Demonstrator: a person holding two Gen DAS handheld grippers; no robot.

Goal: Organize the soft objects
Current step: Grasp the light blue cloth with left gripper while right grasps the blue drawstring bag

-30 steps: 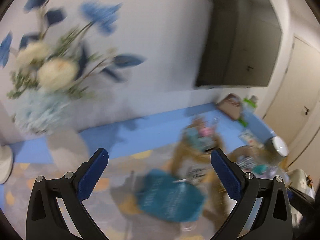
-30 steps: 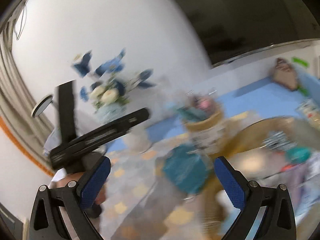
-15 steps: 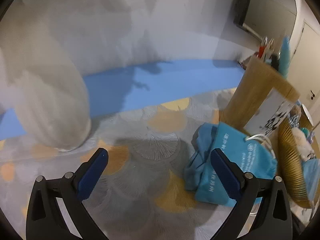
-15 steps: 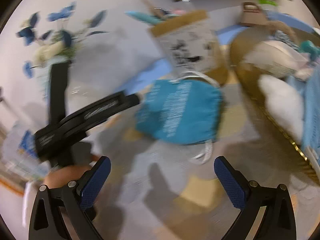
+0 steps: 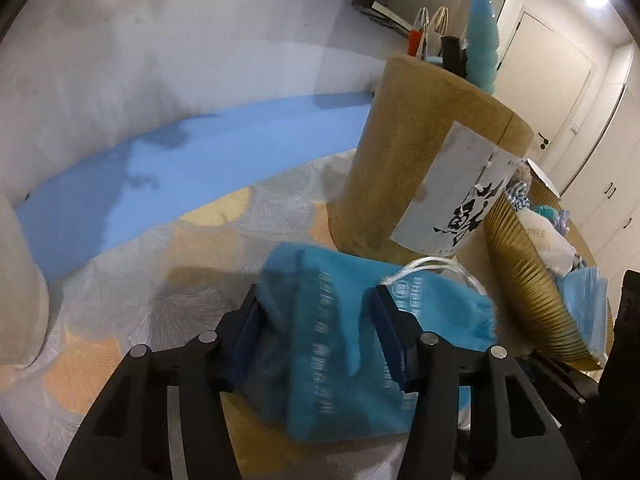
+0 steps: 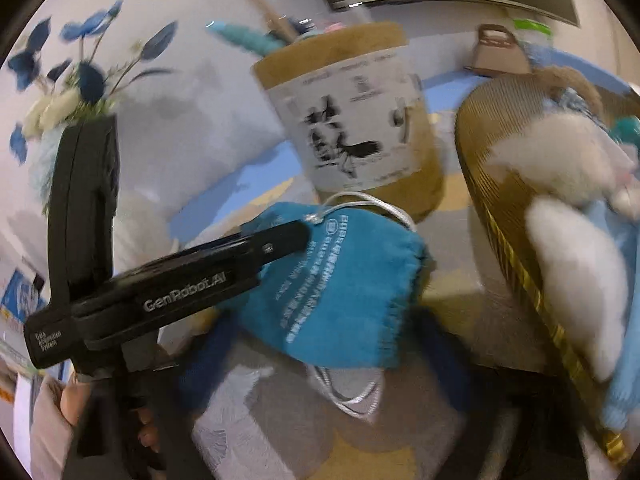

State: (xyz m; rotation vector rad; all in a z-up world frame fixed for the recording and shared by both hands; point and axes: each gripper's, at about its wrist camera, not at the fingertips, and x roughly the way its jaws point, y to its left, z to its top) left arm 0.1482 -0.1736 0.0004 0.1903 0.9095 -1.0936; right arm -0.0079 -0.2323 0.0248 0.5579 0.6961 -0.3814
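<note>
Nearest in the left wrist view, the left tongs (image 5: 318,344) have just been narrowing and now squeeze the near end of a teal drawstring pouch (image 5: 360,336), its cloth bunched between the two blue pads. The pouch lies on the table (image 5: 160,292), whose cloth shows grey fan shapes with orange patches. White printed characters run along the pouch, too blurred to read, and a white cord (image 5: 436,266) loops from its far end.

In the right wrist view the right tongs (image 6: 320,356) have likewise just been closing in; their blue pads are blurred on either side of the pouch's (image 6: 340,288) near edge, and I cannot tell whether they press on it. The left tool's black arm, marked "GenRobot.AI" (image 6: 184,294), crosses the pouch from the left, a hand (image 6: 80,392) gripping below it.

Just behind the pouch stands a brown cardboard cylinder (image 5: 416,152) with a white label (image 5: 460,192) of black brush calligraphy, tools sticking out of its top. To the right sits a ribbed gold basket (image 6: 500,184) holding white and pale blue soft things. Farther left, a vase of blue and white flowers (image 6: 76,84) stands before the white wall.
</note>
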